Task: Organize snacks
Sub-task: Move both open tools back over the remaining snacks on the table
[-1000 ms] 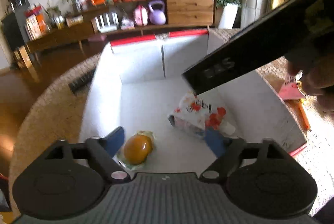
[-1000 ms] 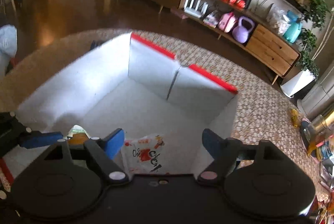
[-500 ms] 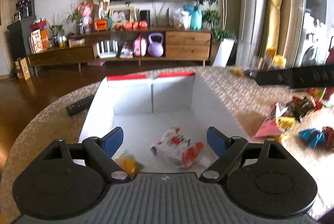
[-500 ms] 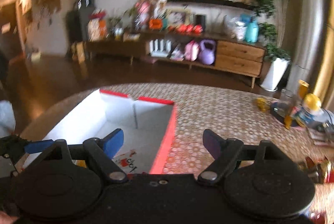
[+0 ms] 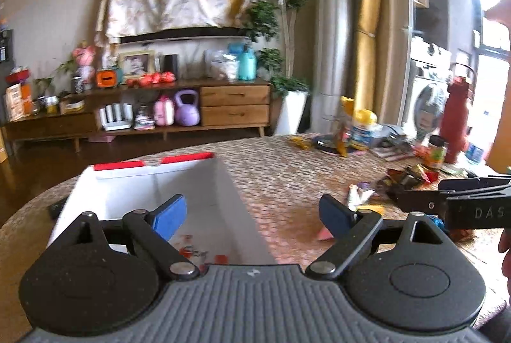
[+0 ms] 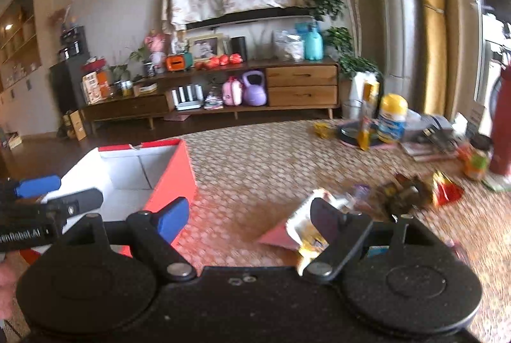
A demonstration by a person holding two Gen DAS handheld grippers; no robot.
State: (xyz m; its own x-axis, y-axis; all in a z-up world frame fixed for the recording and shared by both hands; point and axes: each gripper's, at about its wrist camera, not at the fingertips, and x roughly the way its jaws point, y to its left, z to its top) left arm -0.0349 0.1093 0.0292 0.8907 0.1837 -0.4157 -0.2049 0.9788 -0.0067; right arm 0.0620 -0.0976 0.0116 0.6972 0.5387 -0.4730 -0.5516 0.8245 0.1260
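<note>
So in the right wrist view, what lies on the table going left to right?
Red box → pink snack packet → dark wrappers → red and yellow wrapper → red bottle.

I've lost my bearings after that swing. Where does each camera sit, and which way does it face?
Left wrist: on the left gripper, jaws opening and empty, above the white-lined red cardboard box, facing the wooden sideboard; the right gripper shows at right.
Right wrist: on the right gripper, open, over the patterned tablecloth, near a pink-and-white snack packet; a left finger shows at left.
Shared: box, sideboard, scattered snack wrappers.
</note>
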